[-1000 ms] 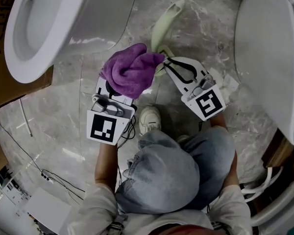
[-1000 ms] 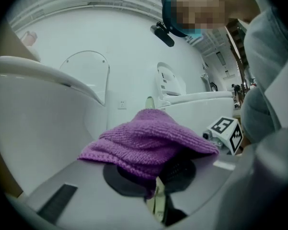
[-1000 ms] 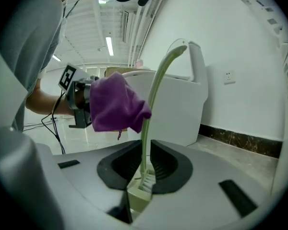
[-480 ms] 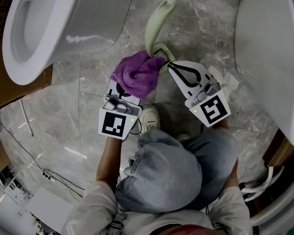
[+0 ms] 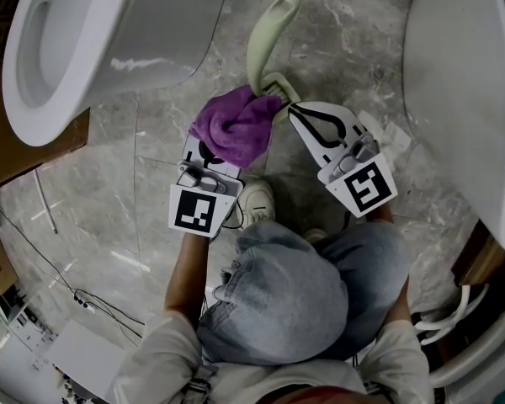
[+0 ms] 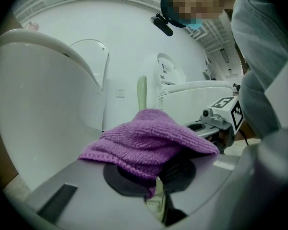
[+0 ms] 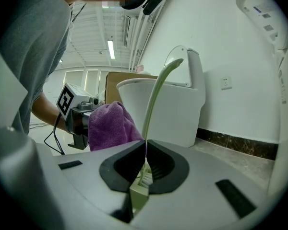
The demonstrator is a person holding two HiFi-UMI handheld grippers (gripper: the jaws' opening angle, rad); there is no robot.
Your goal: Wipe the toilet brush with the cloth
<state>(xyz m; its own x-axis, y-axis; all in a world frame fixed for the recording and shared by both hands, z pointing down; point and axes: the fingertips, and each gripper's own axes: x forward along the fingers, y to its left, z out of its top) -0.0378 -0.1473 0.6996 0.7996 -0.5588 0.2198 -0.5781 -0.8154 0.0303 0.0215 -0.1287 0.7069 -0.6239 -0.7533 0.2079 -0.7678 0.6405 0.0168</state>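
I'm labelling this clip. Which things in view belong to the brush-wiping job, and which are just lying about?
Part of the job:
pale green toilet brush
purple cloth

Just there:
toilet on the left
toilet on the right
cardboard box
cables on the floor

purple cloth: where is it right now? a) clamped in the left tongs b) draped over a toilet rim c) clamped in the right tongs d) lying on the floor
a: the purple cloth sits bunched between the pads of the left tongs, while the right tongs, which have just been closing, pinch the toilet brush instead.
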